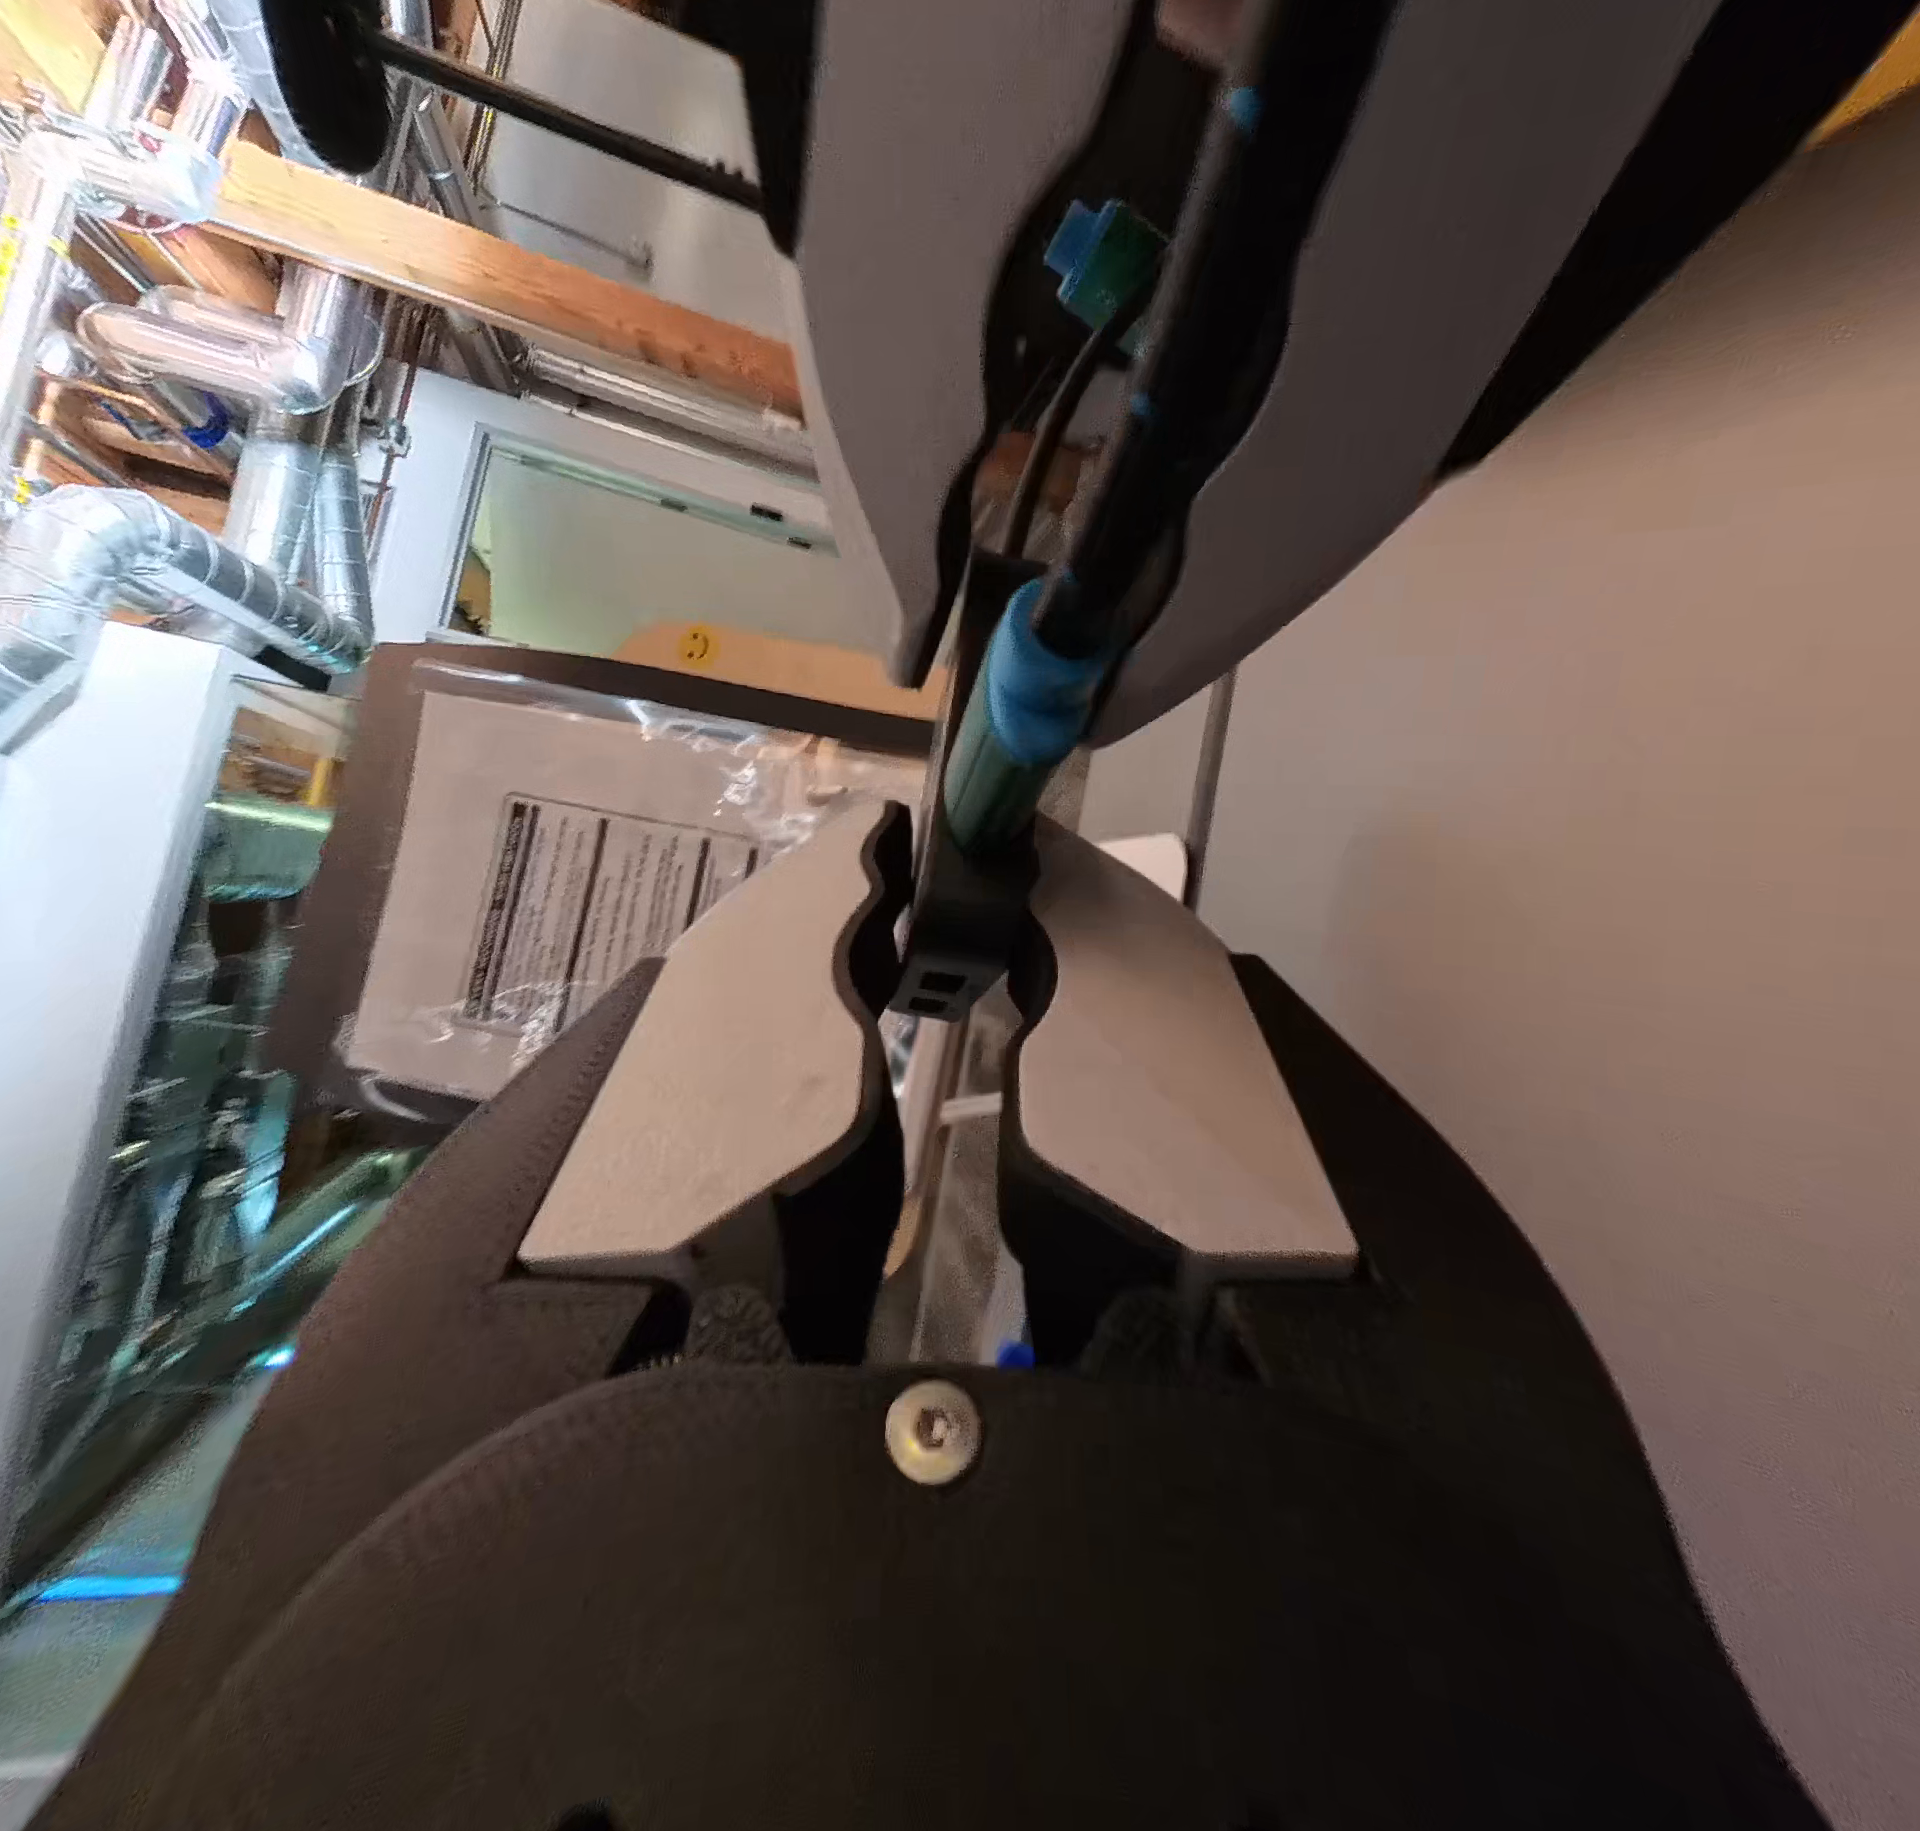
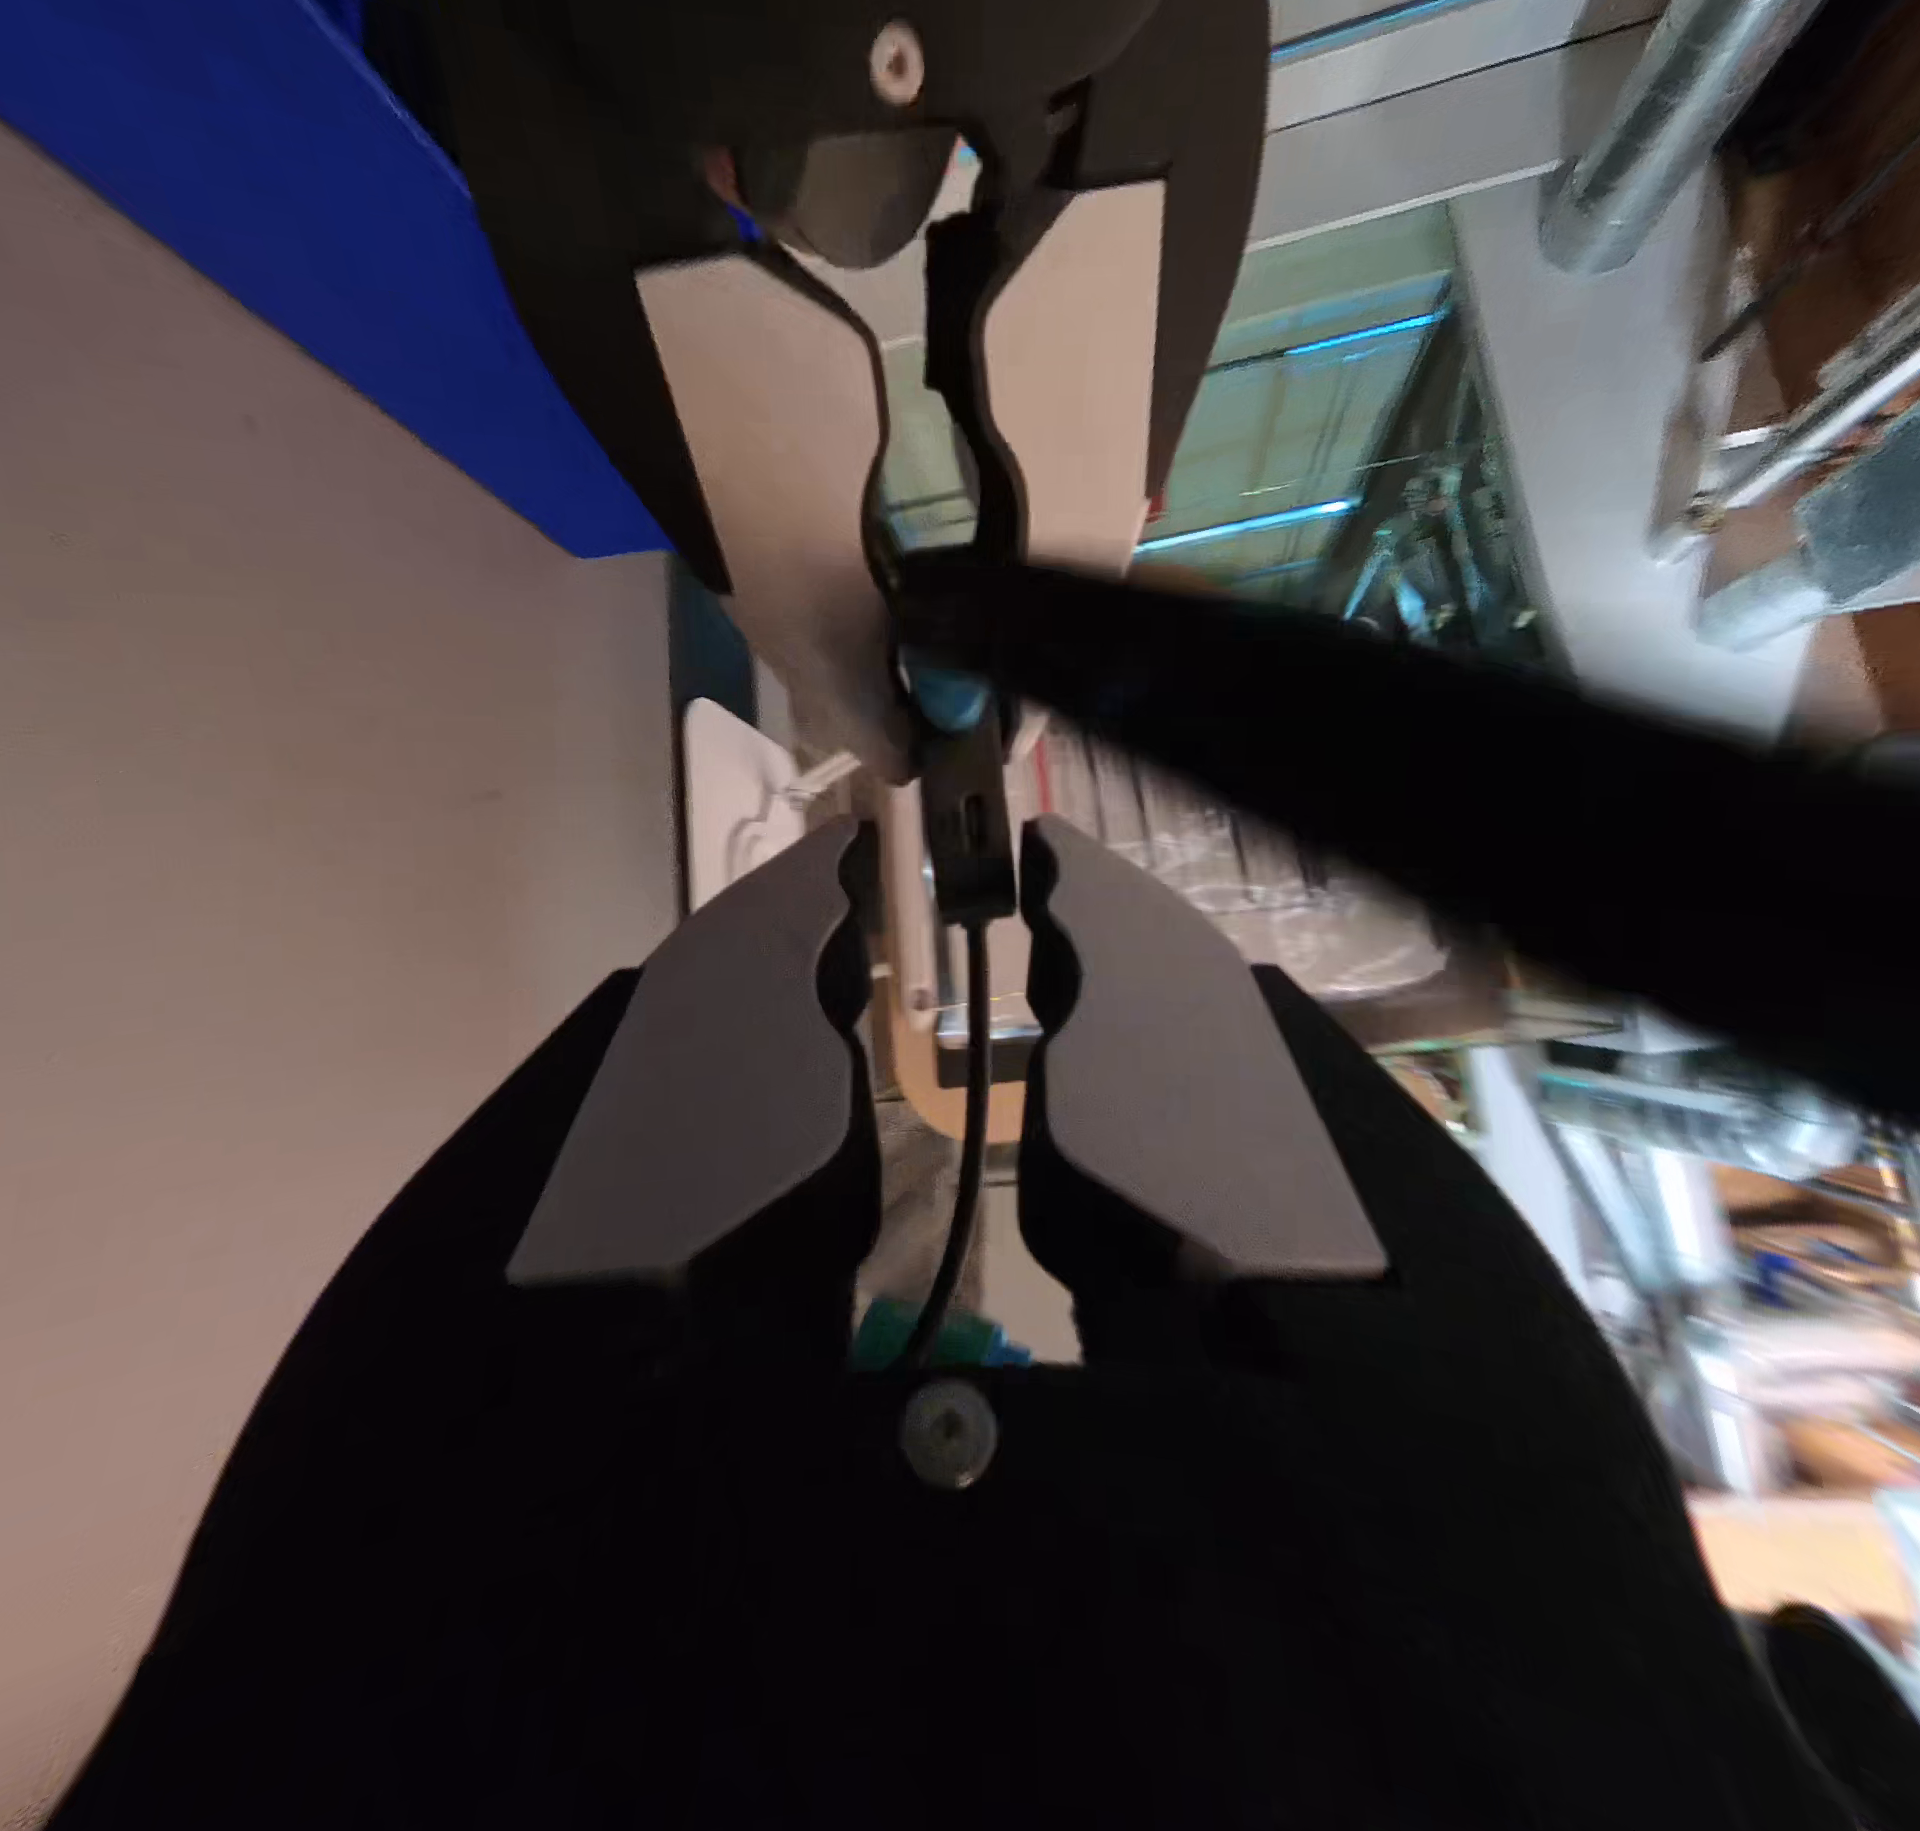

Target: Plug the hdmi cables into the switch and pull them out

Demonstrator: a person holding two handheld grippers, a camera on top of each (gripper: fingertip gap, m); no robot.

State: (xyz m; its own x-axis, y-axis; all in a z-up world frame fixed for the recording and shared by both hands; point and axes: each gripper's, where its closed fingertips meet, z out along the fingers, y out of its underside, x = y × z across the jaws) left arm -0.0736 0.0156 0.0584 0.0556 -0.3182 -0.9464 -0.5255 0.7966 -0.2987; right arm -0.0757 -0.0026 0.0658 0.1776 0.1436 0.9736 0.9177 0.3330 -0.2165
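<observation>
My left gripper (image 1: 961, 898) is shut on a small black switch (image 1: 951, 950), held up in the air. A blue and teal HDMI plug (image 1: 1039, 701) sits at the switch's far end, and its thick black cable (image 1: 1195, 275) runs away through the right gripper (image 1: 1013, 701). In the right wrist view my right gripper (image 2: 940, 846) straddles the switch's near end (image 2: 971, 846), with small gaps on both sides. The left gripper (image 2: 956, 721) faces it, with the blue plug (image 2: 951, 695) at its tips. The thick cable (image 2: 1351, 742) is blurred. A thin black lead (image 2: 966, 1106) runs to a green and blue plug (image 2: 894, 1345).
A pale flat surface (image 1: 1558, 846) fills one side of both views, with a blue panel (image 2: 208, 119) beside it. A plastic-wrapped box (image 1: 582, 898) and silver ducts (image 1: 208, 576) are in the background.
</observation>
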